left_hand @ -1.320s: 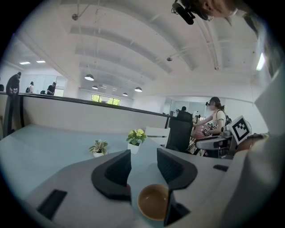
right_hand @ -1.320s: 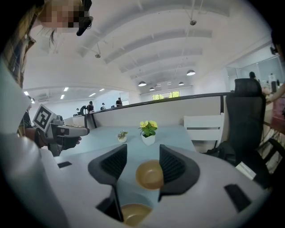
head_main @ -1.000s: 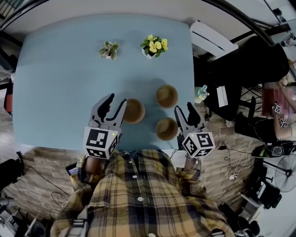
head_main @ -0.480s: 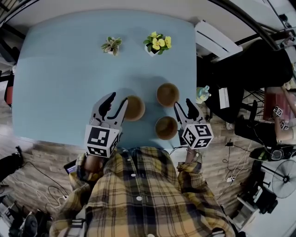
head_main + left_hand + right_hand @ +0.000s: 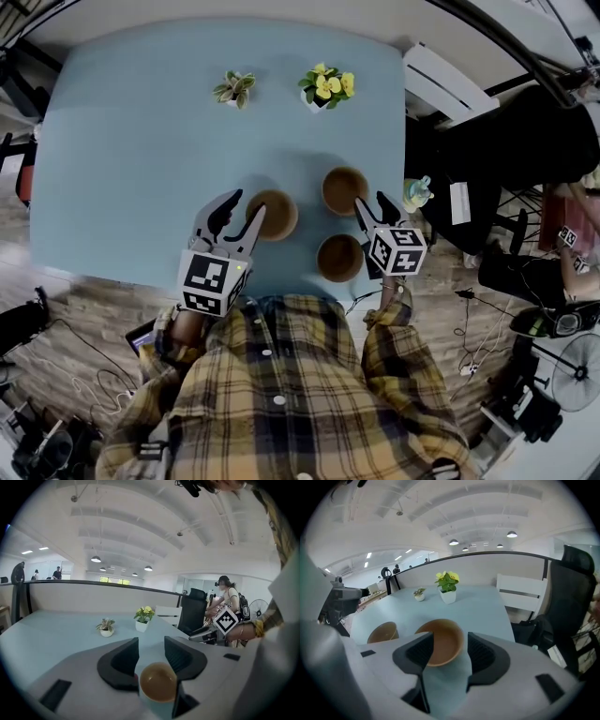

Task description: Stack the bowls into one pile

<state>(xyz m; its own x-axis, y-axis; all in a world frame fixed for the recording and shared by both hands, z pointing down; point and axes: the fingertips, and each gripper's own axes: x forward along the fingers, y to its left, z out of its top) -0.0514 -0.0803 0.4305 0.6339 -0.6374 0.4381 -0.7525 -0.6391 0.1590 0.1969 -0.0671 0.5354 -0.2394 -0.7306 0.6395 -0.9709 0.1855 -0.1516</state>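
Three brown bowls sit on the pale blue table (image 5: 122,169): a left bowl (image 5: 273,214), a far right bowl (image 5: 345,190) and a near right bowl (image 5: 339,258). My left gripper (image 5: 239,214) is open at the left bowl's left rim. In the left gripper view that bowl (image 5: 158,682) shows through the gap, close to the right jaw, and I see no pad pressing on it. My right gripper (image 5: 373,211) is open beside the far right bowl. In the right gripper view this bowl (image 5: 440,641) lies just ahead of the jaws, partly behind the left one.
Two small potted plants (image 5: 234,87) (image 5: 328,84) stand near the table's far edge. A small bottle (image 5: 417,192), a black office chair (image 5: 525,141) and cables are off the table's right side. The near table edge runs just behind both grippers.
My right gripper has moved forward and down, from beside the near right bowl to the far right bowl. The left gripper has stayed about where it was at the left bowl.
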